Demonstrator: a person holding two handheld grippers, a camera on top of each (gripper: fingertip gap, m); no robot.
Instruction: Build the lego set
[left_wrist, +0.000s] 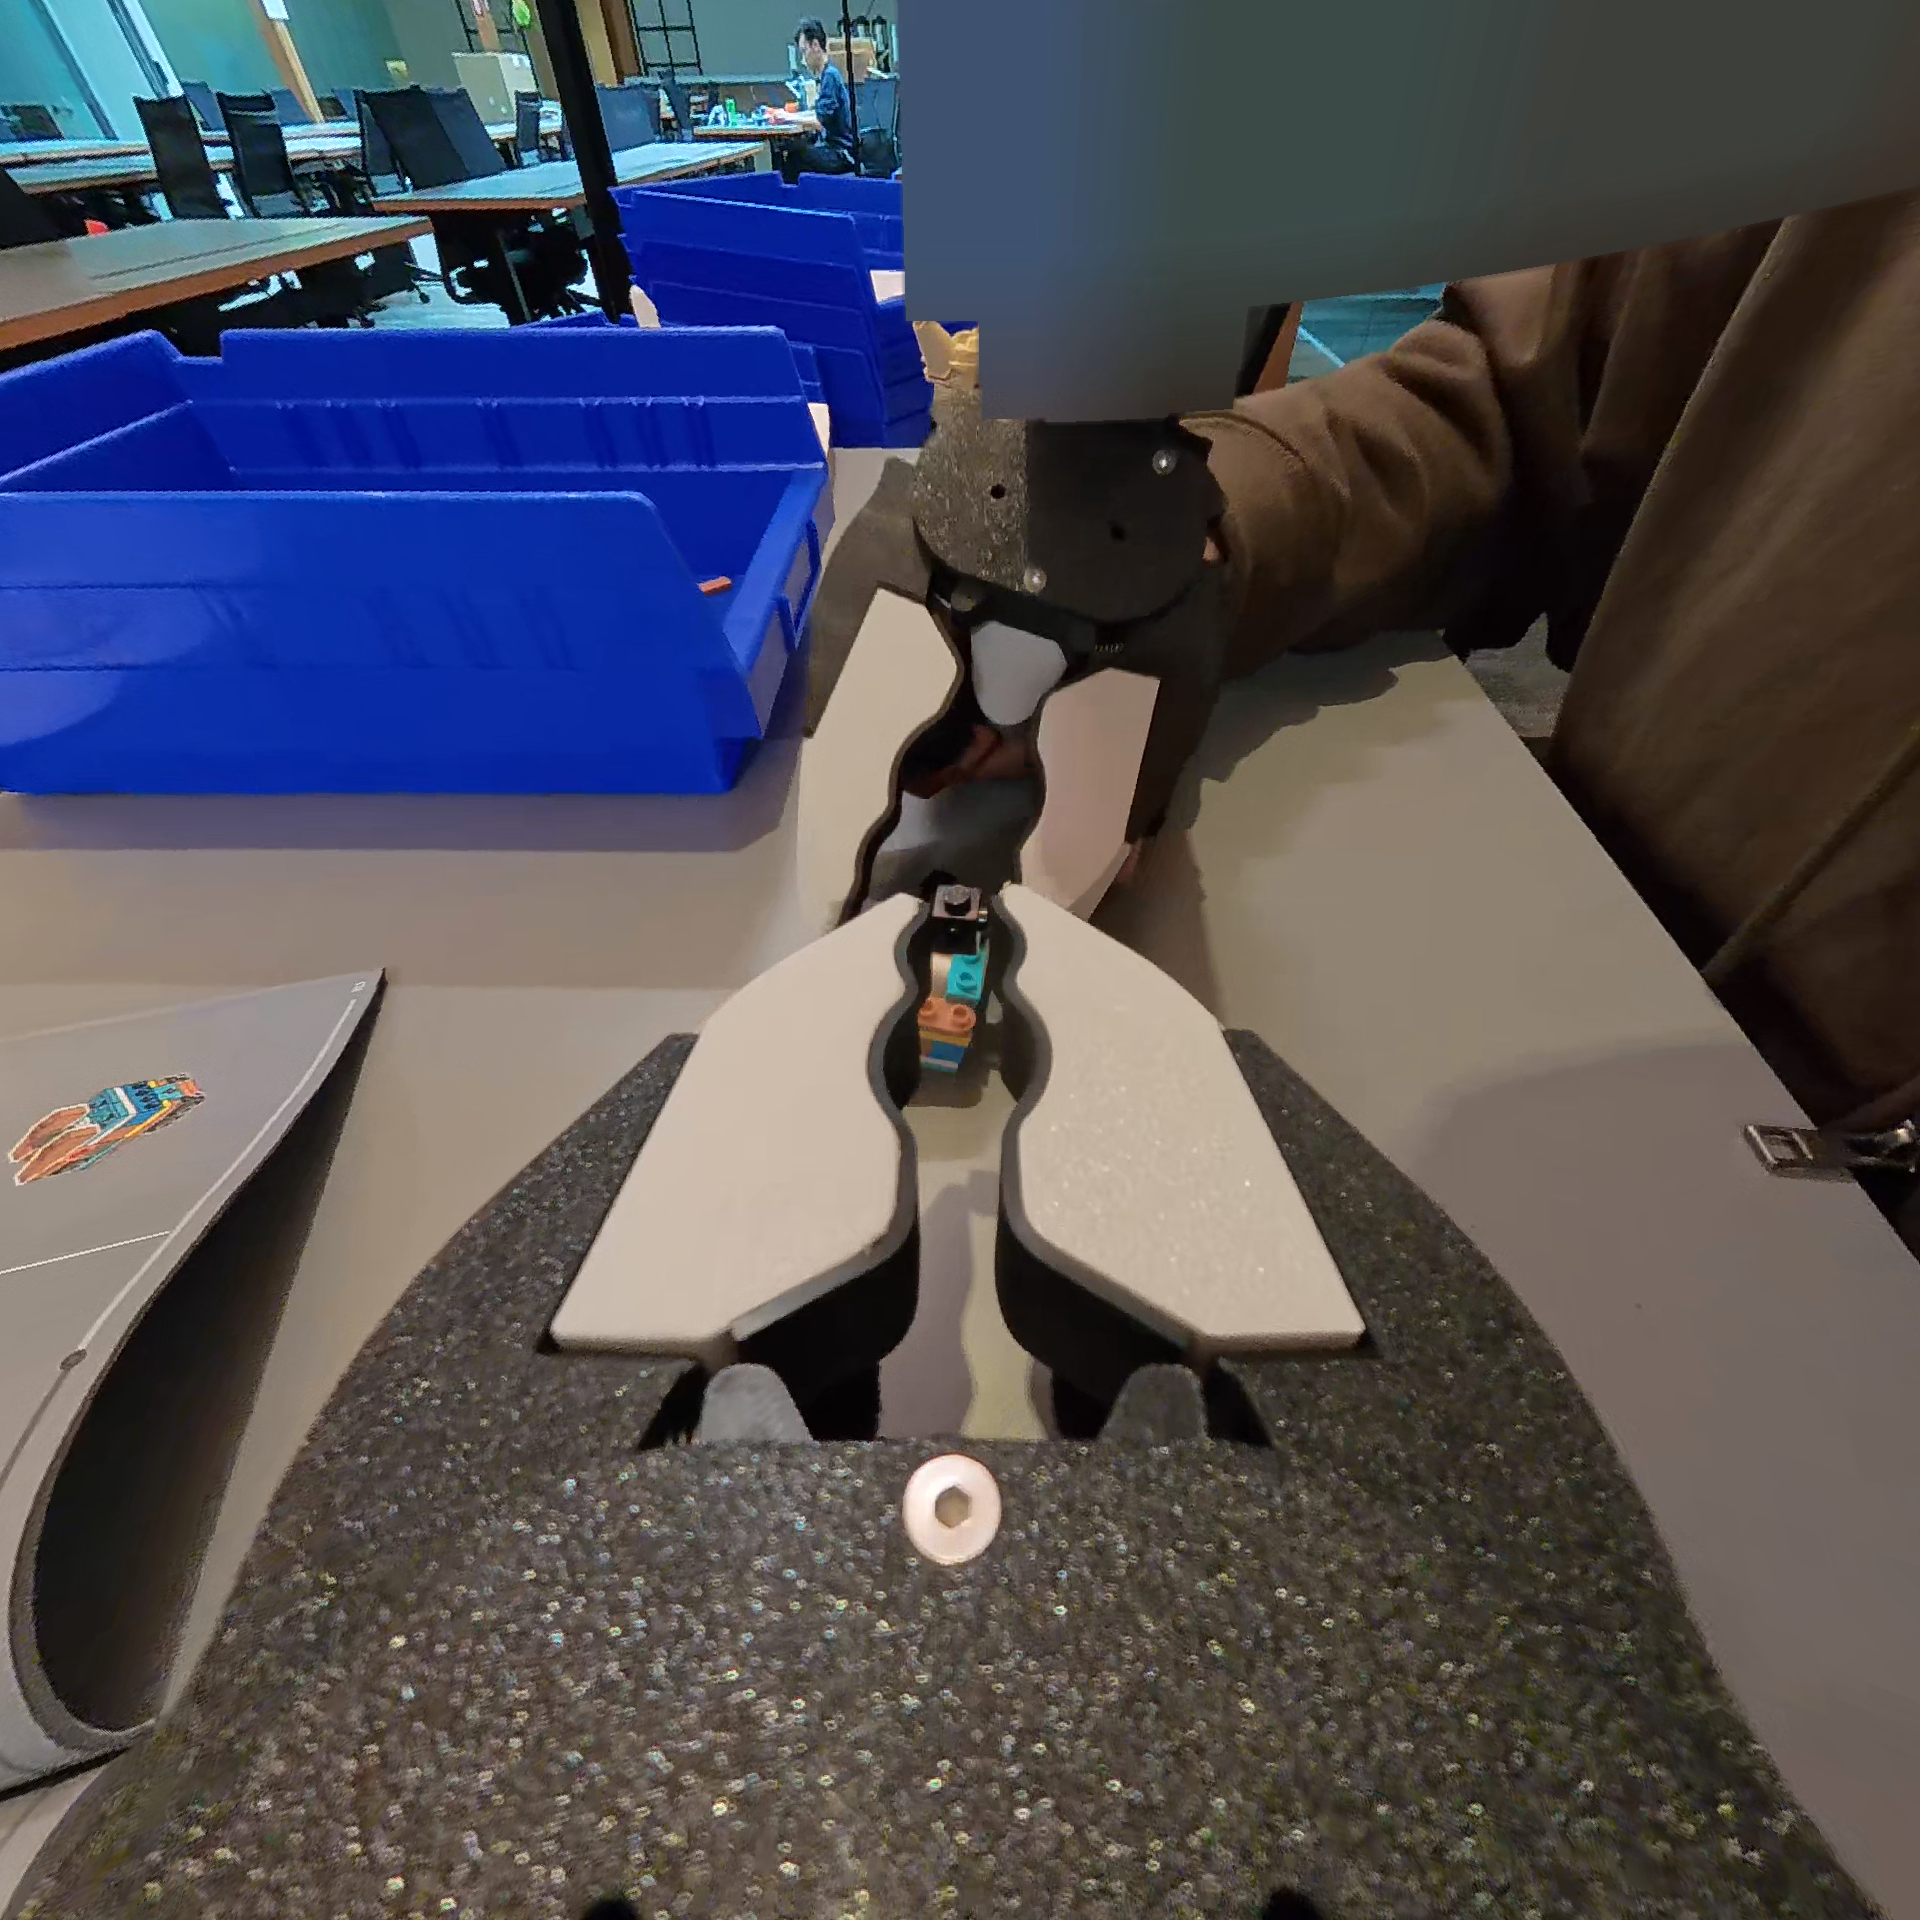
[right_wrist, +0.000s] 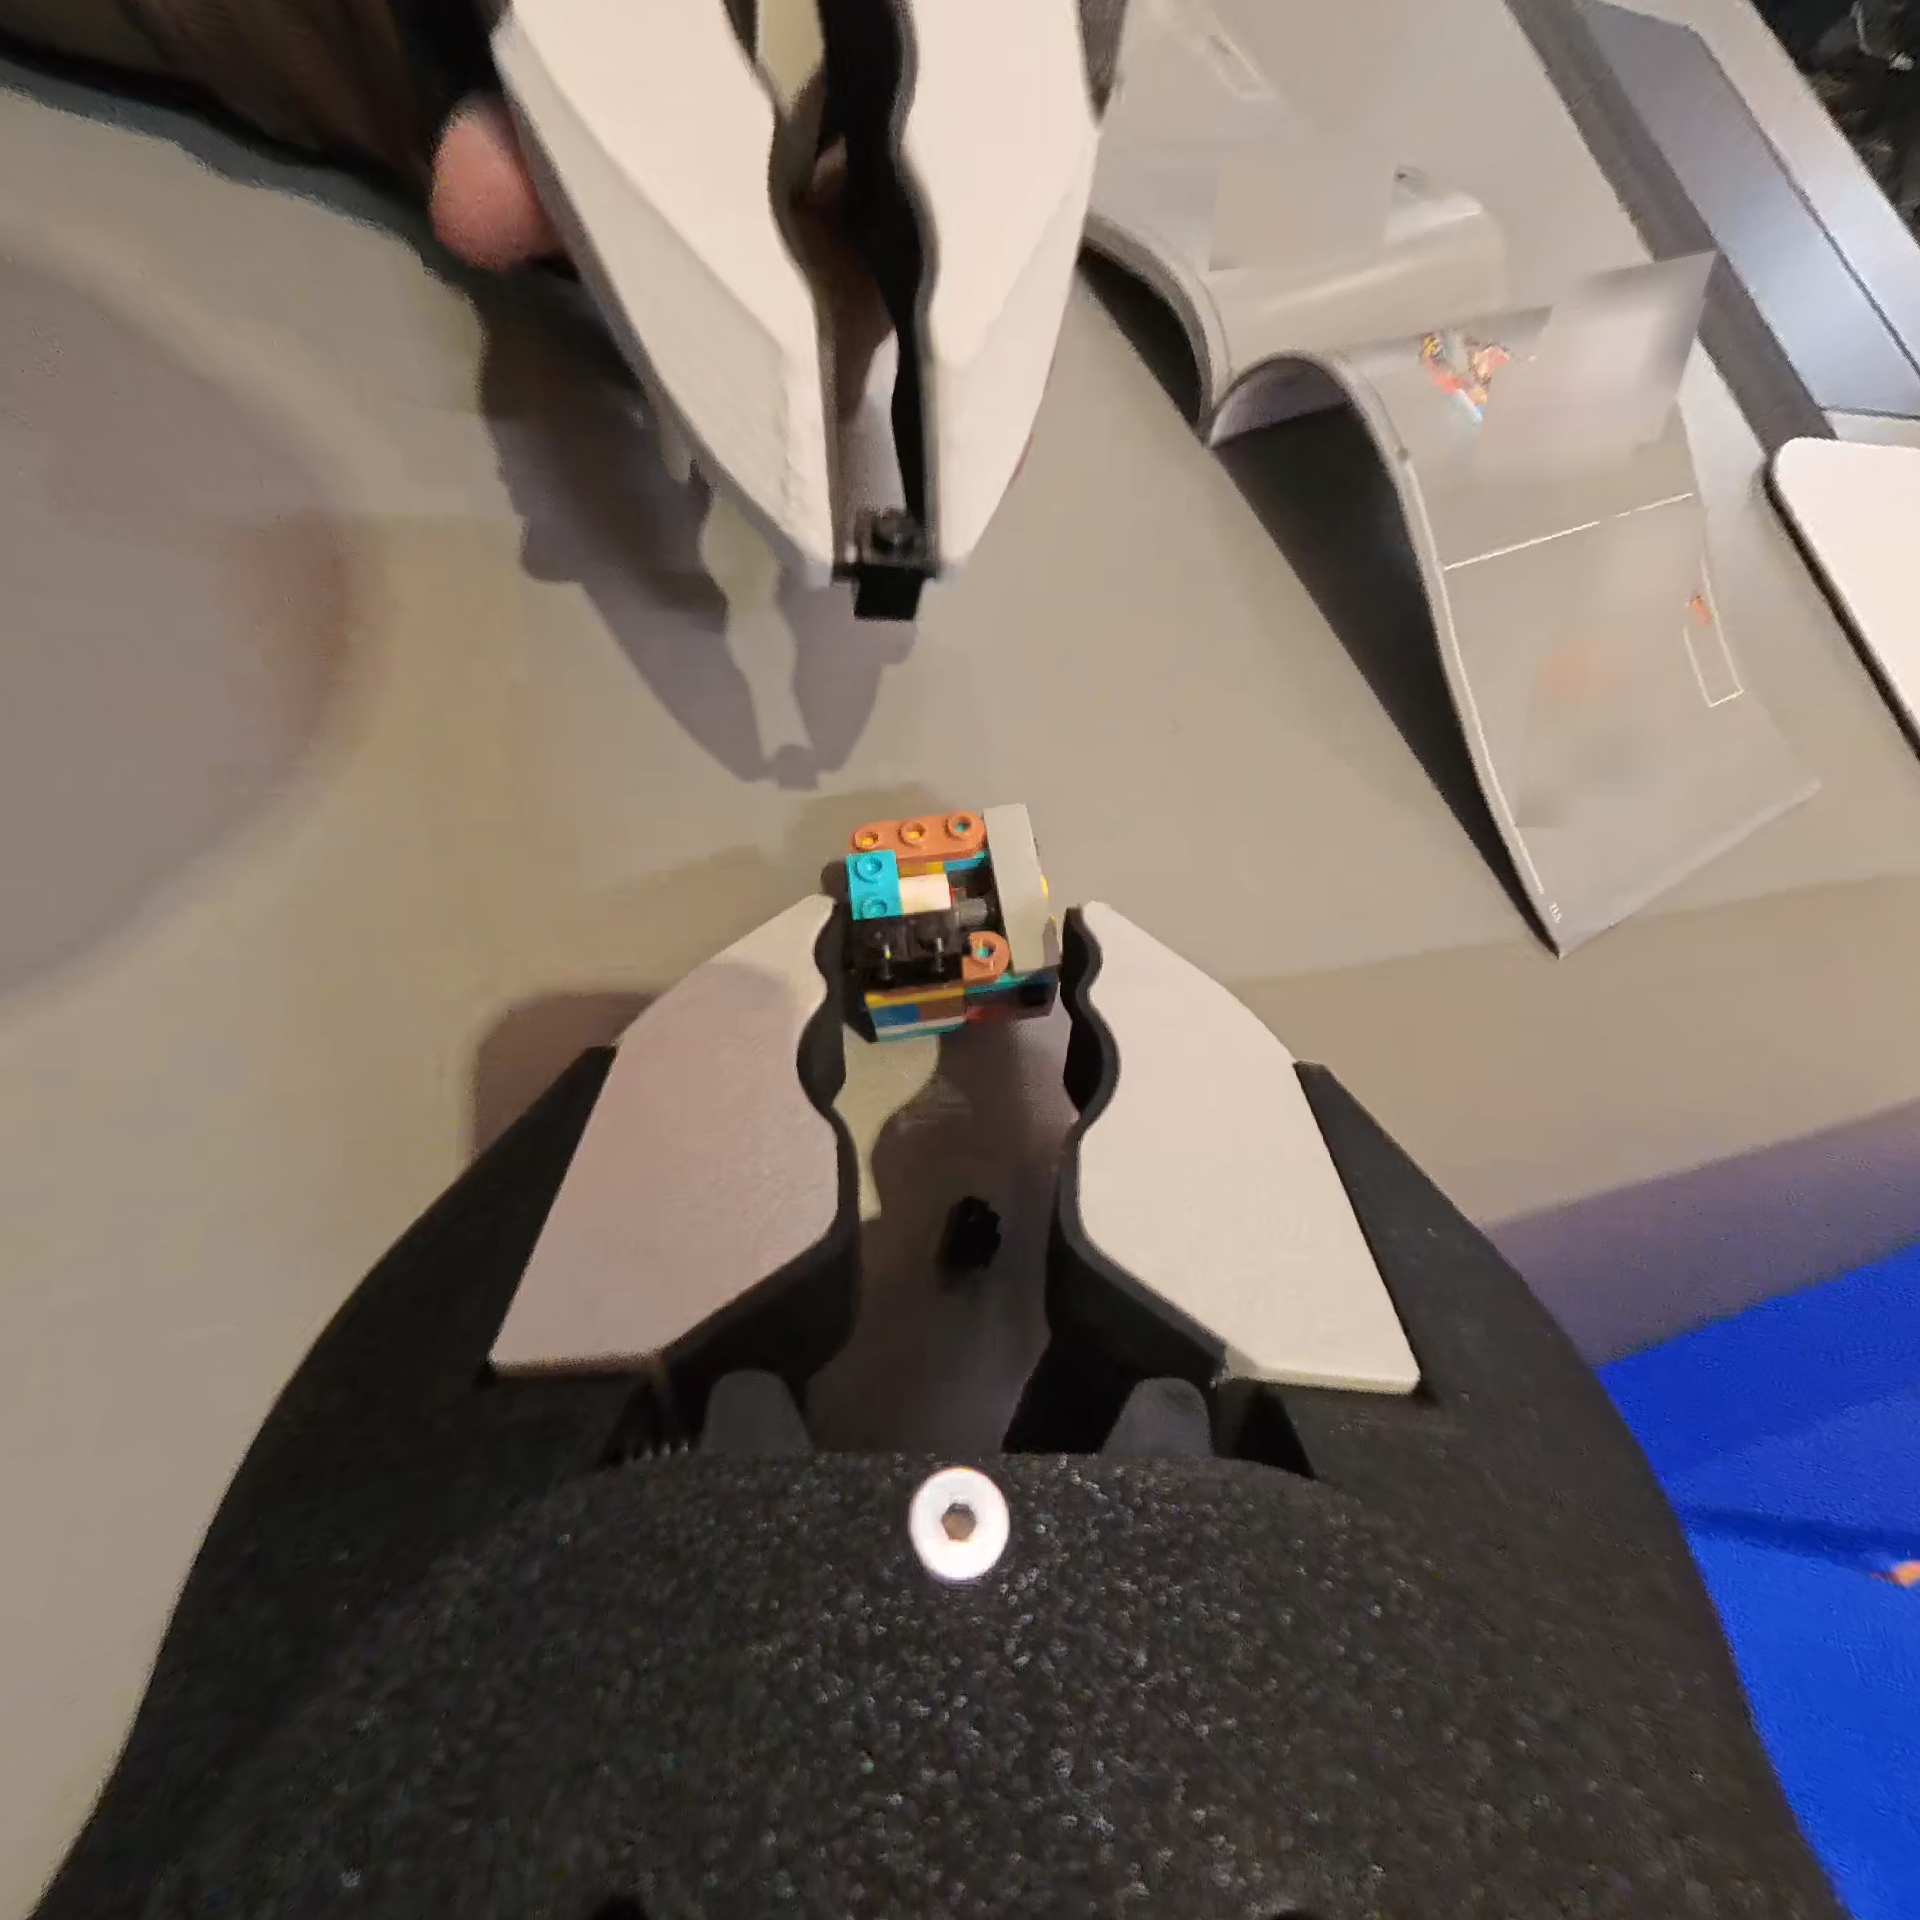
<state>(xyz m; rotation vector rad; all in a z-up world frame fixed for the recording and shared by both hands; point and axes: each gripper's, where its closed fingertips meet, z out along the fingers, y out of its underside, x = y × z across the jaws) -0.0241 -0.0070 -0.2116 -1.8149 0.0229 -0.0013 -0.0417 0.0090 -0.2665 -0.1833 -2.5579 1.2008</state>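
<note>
You have one small multicoloured lego assembly (right_wrist: 940, 930) of teal, orange, black and grey bricks on the grey desk (right_wrist: 312, 831), plus one small black lego brick (right_wrist: 885, 566) and one tiny loose black piece (right_wrist: 968, 1231) lying on the desk between your right fingers. An open grey instruction booklet (right_wrist: 1558, 582) lies nearby, and several blue plastic bins (left_wrist: 416, 623) stand behind. Your left gripper (right_wrist: 885, 551) has its fingers clamped on the black brick, held apart from the assembly. Your right gripper (right_wrist: 951, 935) has its fingers spread wide, flanking the assembly; whether they touch it is unclear.
</note>
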